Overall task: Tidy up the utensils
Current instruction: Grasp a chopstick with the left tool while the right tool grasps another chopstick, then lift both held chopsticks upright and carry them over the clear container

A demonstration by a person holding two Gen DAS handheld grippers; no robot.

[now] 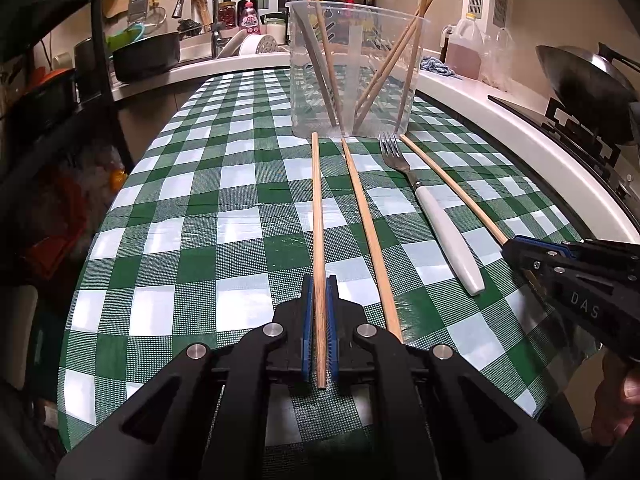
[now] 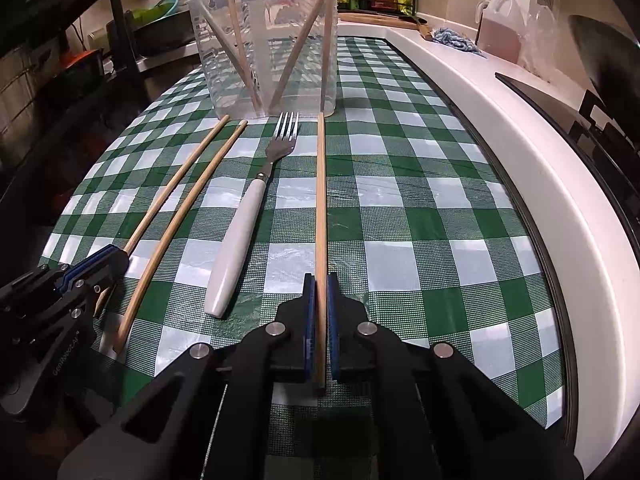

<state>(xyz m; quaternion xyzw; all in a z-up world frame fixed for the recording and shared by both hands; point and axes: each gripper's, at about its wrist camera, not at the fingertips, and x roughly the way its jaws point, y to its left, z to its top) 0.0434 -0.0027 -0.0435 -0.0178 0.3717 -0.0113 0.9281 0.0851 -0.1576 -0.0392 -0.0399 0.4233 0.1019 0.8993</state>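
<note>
Nearest in, at 6 o'clock of each wrist view, both grippers are pinching chopsticks. The left gripper has its blue ribbed pads pressed onto the thick end of the darker wooden chopstick, and the right gripper is clamped the same way on the paler chopstick. Grabbing the butt end looks deliberate to me: the slim tip leads, so it should drop straight into the cup.

Next out, lying flat on the desk (glossy green-and-white checked oilcloth, a bit wrinkled), there's a loose chopstick just beside the left one, then a fork with steel tines and a smooth white rounded handle, toward 1 o'clock. All are lined up pointing at the cup, which reads like sorting in progress.

Farthest, at 12 o'clock, the clear plastic measuring cup stands upright with several chopsticks leaning inside against its wall. So three sticks and the fork aren't in yet.
</note>
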